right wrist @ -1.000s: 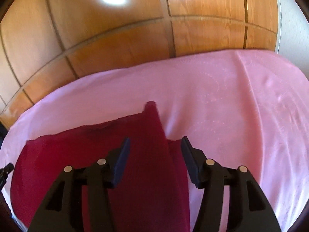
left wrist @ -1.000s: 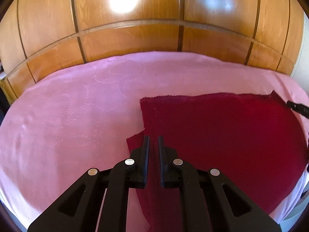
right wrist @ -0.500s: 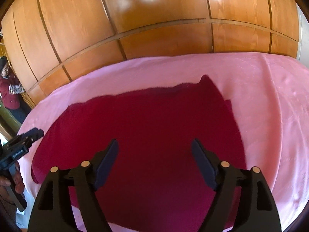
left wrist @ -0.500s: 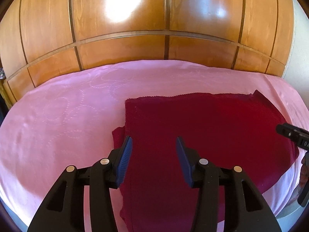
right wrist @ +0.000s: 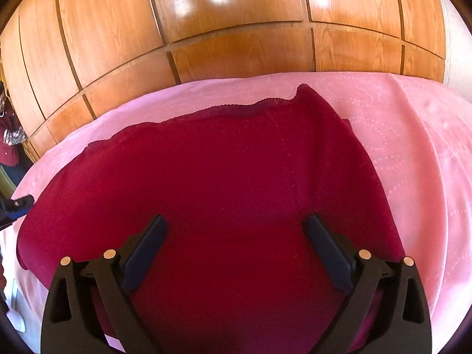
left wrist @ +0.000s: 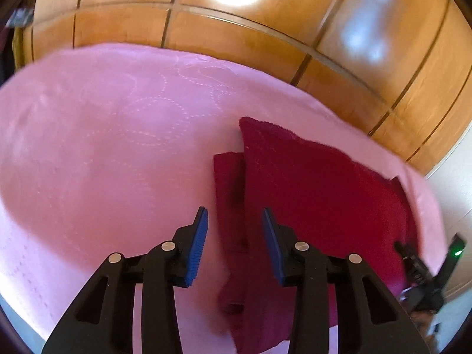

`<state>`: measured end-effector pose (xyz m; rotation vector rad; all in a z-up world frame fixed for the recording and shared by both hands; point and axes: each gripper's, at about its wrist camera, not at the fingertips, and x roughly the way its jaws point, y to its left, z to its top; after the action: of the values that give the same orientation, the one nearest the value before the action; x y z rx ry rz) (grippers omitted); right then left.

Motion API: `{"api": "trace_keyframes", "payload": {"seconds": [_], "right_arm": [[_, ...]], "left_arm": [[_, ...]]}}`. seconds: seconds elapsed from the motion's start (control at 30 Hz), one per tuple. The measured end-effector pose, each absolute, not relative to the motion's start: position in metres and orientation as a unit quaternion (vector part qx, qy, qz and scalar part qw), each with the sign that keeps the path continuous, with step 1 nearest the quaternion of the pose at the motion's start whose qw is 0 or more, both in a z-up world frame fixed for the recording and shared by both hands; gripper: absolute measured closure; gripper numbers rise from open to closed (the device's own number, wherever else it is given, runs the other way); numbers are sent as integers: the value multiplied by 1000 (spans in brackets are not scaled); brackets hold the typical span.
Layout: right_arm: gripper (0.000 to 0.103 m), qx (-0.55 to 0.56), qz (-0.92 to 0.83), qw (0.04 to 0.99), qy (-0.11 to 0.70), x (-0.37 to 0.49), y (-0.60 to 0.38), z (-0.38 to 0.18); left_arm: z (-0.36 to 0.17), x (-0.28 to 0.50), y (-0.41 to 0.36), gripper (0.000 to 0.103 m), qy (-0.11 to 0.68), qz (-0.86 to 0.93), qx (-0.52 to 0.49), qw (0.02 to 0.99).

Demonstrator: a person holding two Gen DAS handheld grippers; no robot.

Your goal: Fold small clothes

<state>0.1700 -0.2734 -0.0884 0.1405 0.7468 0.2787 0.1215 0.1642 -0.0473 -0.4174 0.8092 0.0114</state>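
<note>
The left gripper [left wrist: 235, 221] is hovering half-open, holding nothing, over the red garment [left wrist: 309, 194]. The right gripper [right wrist: 236, 224] is gaping wide, empty, above it.

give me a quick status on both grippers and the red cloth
Left gripper open, empty. Right gripper open, empty. Red cloth folded, flat on pink bedspread. Nothing in the way.

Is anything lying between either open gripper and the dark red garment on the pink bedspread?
Nothing visible does. The left gripper opens over the dark red garment at its folded left edge; the right gripper opens over its middle. Only the pink bedspread surrounds it.
</note>
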Motion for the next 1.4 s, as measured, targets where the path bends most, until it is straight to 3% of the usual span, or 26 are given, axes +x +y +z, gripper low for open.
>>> {"api": "trace_keyframes", "payload": {"seconds": [0.17,0.37,0.4,0.43,0.53,0.7,0.93,0.97,1.03,1.17,1.27,1.33,1.4], "right_arm": [[6,69,134,922,356,167,-273,-88],[6,67,135,924,352,167,-273,-87],[6,67,135,924,352,167,-273,-87],[6,66,134,924,353,167,-273,-87],[6,65,132,925,351,165,-271,-87],[5,56,131,926,350,165,-268,-87],[5,78,154,906,386,171,-278,-75],[7,98,165,900,391,171,-286,-67],[18,129,160,902,380,170,-305,-52],[31,174,111,908,366,180,-345,-37],[48,168,74,904,387,201,-356,-47],[68,152,64,894,417,216,-354,-61],[75,103,46,897,427,222,-349,-73]], "left_arm": [[-51,139,167,66,415,-50,-242,876],[-66,173,145,67,450,-49,-209,867],[-67,176,145,86,448,-44,-215,867],[-65,175,144,96,443,-41,-216,869],[-49,157,134,96,393,-23,-181,901],[-84,160,136,96,423,26,-158,892],[-56,159,115,95,404,55,-102,908],[-50,155,116,91,393,58,-98,913],[-35,143,113,86,363,59,-90,926],[-21,131,95,55,319,21,-83,944],[-26,136,72,55,319,-4,-50,947],[-35,144,63,55,336,-9,-38,941],[-52,155,63,55,366,8,-29,930]]}}
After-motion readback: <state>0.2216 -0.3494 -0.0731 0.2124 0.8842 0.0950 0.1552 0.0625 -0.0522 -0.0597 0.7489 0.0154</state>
